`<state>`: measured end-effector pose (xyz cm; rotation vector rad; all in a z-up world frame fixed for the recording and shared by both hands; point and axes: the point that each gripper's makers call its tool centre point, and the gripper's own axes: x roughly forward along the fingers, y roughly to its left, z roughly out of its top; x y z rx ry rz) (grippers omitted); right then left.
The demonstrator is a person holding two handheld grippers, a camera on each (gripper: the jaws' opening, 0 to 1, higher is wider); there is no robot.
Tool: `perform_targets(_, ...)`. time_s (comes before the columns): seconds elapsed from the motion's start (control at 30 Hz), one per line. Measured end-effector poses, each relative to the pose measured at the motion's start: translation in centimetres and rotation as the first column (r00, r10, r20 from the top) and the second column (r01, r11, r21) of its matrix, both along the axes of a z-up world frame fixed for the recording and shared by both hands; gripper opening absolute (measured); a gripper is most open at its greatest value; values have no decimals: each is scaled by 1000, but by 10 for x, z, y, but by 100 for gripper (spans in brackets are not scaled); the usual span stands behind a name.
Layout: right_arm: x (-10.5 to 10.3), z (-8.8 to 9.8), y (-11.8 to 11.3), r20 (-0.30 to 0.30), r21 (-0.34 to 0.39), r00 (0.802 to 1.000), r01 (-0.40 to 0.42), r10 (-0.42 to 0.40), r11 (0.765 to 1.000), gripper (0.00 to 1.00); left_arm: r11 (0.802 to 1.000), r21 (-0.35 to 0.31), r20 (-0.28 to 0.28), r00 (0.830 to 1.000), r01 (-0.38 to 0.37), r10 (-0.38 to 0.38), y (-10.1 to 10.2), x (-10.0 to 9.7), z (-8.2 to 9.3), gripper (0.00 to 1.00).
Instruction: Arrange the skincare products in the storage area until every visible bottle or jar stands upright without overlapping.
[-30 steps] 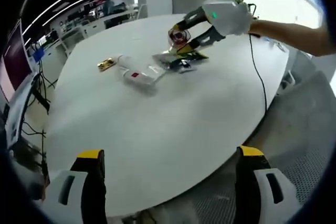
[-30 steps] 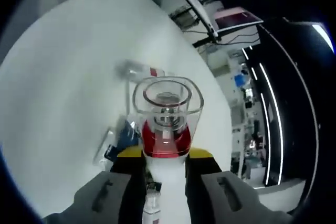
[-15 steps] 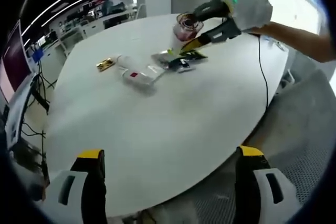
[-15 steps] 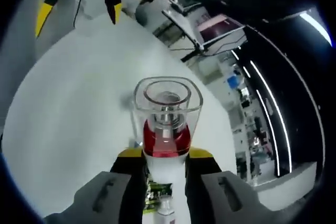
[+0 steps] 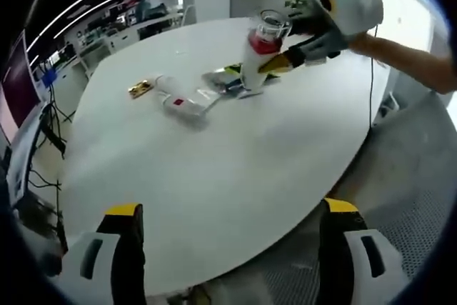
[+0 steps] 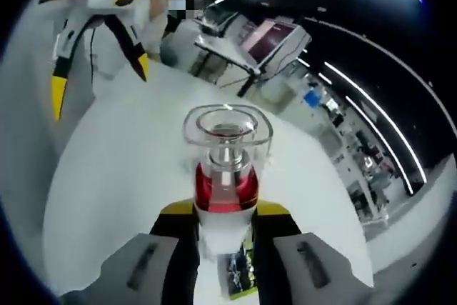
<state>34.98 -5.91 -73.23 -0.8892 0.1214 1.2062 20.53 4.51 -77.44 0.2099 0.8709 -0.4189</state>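
Bottle (image 6: 226, 176) upright between right gripper (image 6: 225, 208) jaws.

bottle (image 5: 258, 58) on table (image 5: 214, 169) | tube (image 5: 182, 102) left of bottle

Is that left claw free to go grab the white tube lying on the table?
Probably yes. The left claw is open and holds nothing, and bare table lies between it and the tube. It sits well back, though, so the person would have to reach forward.

opposed views across shared table (image 5: 235, 176)
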Motion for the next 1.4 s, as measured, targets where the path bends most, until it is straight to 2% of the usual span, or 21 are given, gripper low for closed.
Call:
perform_targets(0.1,-3,-2,-1,-80,52,997,24,-20,998,25,1000,4,-1,1000,6,-6,0,0,-1,96)
perform_targets(0.2,-8,-1,-1,-115,73,993,20,-12,997,25,1000,8,-3,1000,9,-9,0,-1,-1,96)
perform_targets(0.3,-11,-2,-2,-198,129,980,50,-24,990,25,1000,9,1,1000,6,-6,0,0,0,96)
perform_targets(0.5,-11,-9,-6,-267,162,963,69,-24,984,25,1000,10,1,1000,9,-9,0,0,-1,96)
perform_targets(0.67,-18,-13,-8,-336,197,941,95,-24,976,25,1000,17,1,1000,11,-11,1,0,-1,97)
perform_targets(0.83,-19,-13,-10,-357,228,934,89,-1,970,26,1000,27,6,1000,7,-7,3,0,-1,99)
perform_targets(0.93,-24,-14,-10,-391,242,920,92,10,966,26,1000,29,16,1000,-2,1,4,2,0,99)
perform_targets(1.27,-36,-16,-10,-445,284,893,66,71,957,26,999,25,9,999,47,-47,-5,0,-1,99)
perform_targets(1.4,-38,-15,-9,-449,296,890,62,81,953,26,997,30,14,997,73,-73,-9,-1,0,99)
